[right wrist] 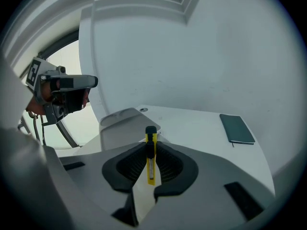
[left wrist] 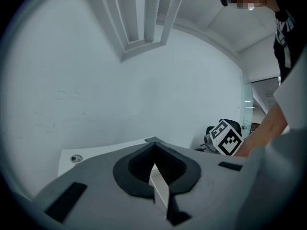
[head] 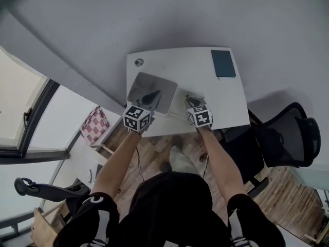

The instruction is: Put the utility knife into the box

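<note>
"At the near edge of the bench (head: 226,102), who has the utility knife (right wrist: 151,169)?"

"The right hand-held gripper (right wrist: 150,150). Its jaws are closed on the yellow body, and the black end points away toward twelve o'clock. The knife isn't in the box (head: 154,86) yet. The box sits at about ten o'clock from that hand-held gripper, close by."

"And the other side?"

"The left hand-held gripper (left wrist: 154,169) is pinched onto a thin pale edge (left wrist: 160,190). I take that for the box's lid or wall, but I can't tell which."

"So how should the step go?"

"Keep the left side steady so the opening doesn't shift. Swing the knife across toward ten o'clock and tip it until it lies along the box's length. Lower it well inside before the jaws part, because letting go from a height could bounce it out or off the bench. Watch the two hand-held grippers as well, since they're nearly side by side and could knock together."

"Any writing to read?"

"None I can make out. There are only the black-and-white square markers on the cubes. The dark notebook (head: 223,63) at one o'clock has a plain cover, and no brand shows on the knife."
</note>
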`<state>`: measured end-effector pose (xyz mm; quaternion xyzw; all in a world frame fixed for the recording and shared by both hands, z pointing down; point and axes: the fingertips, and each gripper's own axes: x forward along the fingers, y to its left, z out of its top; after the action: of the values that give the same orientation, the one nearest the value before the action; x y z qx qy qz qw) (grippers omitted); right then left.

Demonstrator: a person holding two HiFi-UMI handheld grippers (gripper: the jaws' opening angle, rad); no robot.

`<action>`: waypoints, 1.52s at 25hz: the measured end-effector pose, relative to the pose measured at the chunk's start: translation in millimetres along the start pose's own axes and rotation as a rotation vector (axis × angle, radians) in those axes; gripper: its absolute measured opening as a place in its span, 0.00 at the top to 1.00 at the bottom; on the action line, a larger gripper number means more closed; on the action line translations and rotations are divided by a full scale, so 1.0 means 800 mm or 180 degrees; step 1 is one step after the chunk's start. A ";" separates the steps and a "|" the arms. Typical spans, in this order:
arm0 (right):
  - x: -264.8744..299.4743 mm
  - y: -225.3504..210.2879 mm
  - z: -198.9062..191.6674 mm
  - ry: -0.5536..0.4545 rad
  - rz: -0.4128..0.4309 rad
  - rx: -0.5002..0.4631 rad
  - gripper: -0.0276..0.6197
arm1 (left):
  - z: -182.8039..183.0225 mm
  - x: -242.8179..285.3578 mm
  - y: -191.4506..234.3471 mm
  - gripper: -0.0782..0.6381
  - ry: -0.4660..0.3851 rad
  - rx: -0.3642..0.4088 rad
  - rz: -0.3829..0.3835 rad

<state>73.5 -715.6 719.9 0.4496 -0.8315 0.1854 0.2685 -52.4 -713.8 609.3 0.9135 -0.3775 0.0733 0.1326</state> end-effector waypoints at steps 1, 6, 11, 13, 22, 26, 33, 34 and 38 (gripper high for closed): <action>0.008 -0.002 -0.005 0.0044 0.0015 0.0005 0.84 | -0.004 0.005 0.003 0.86 0.0020 -0.0009 0.0001; 0.042 -0.008 -0.023 0.0261 0.0073 0.0036 0.84 | -0.021 0.023 0.022 0.86 0.0114 -0.0078 0.0011; 0.068 -0.011 -0.039 0.0464 0.0149 0.0056 0.84 | -0.032 0.039 0.036 0.86 0.0169 -0.0150 0.0033; 0.077 -0.011 -0.045 0.0543 0.0183 0.0056 0.84 | -0.035 0.045 0.042 0.86 0.0186 -0.0164 0.0050; 0.111 -0.010 -0.076 0.0858 0.0303 0.0094 0.84 | -0.049 0.058 0.062 0.86 0.0218 -0.0268 0.0136; 0.122 -0.009 -0.084 0.0919 0.0346 0.0149 0.84 | -0.056 0.058 0.069 0.86 0.0239 -0.0320 0.0176; 0.113 -0.012 -0.077 0.0873 0.0347 0.0227 0.79 | -0.057 0.053 0.065 0.85 0.0219 -0.0337 0.0204; 0.109 -0.014 -0.072 0.0823 0.0337 0.0252 0.79 | -0.055 0.051 0.063 0.86 0.0208 -0.0332 0.0208; 0.086 -0.018 -0.039 0.0551 0.0264 0.0308 0.79 | -0.041 0.034 0.058 0.86 0.0117 -0.0317 0.0249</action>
<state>63.1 -750.8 787.6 0.4096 -0.8131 0.2745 0.3094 -66.8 -753.9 655.4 0.8889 -0.4135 0.0763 0.1819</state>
